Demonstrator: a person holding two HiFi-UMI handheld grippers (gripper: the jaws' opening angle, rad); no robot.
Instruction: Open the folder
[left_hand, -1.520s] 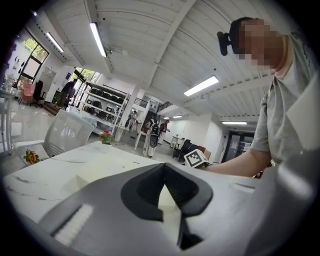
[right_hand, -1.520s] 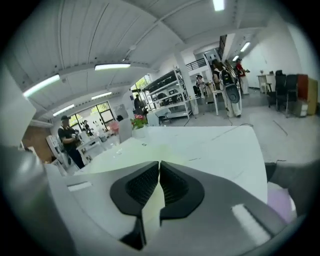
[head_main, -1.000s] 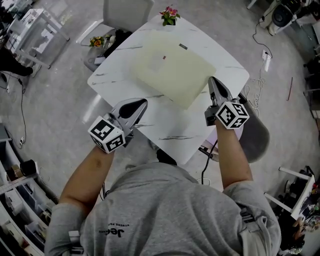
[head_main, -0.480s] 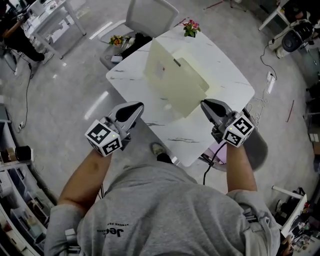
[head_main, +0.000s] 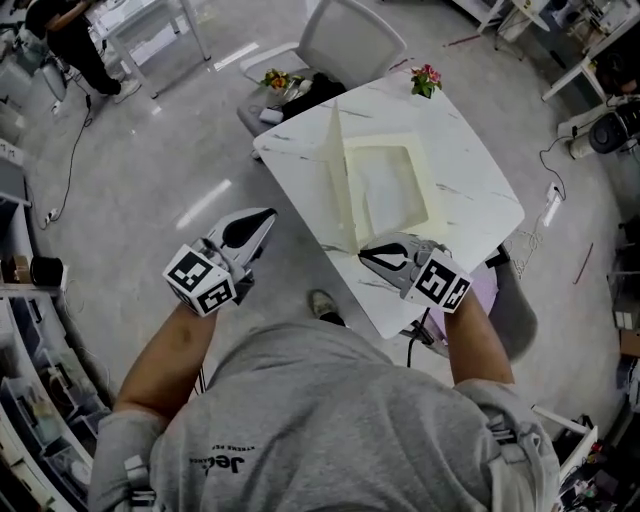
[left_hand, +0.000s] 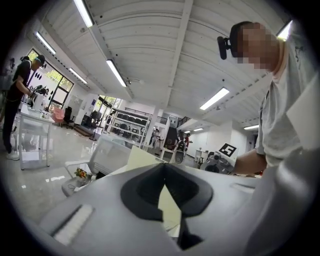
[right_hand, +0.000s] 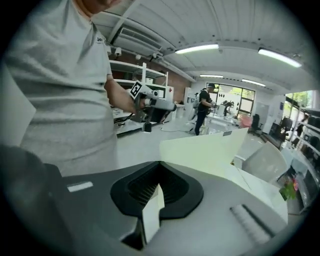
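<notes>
A pale yellow folder (head_main: 385, 185) lies on the white marble table (head_main: 470, 190). Its front cover (head_main: 340, 180) stands upright on edge, and the inside leaf with a white sheet shows to its right. My right gripper (head_main: 365, 255) is at the table's near edge, shut on the cover's near corner. In the right gripper view the cream cover (right_hand: 210, 150) runs up from between the jaws (right_hand: 159, 167). My left gripper (head_main: 268, 215) hangs off the table's left side, shut and holding nothing. The left gripper view shows its closed jaws (left_hand: 164, 167) with the raised cover (left_hand: 141, 156) behind.
A small pot of pink flowers (head_main: 425, 78) stands at the table's far corner. Behind the table are a white chair (head_main: 350, 40) and a seat with more flowers (head_main: 275, 78). A person (head_main: 70, 40) stands far left. Cables trail on the floor at right.
The folder went from shut and flat to open. My right gripper swung its cover up and over to the left. My left gripper drifted left, away from the table.
</notes>
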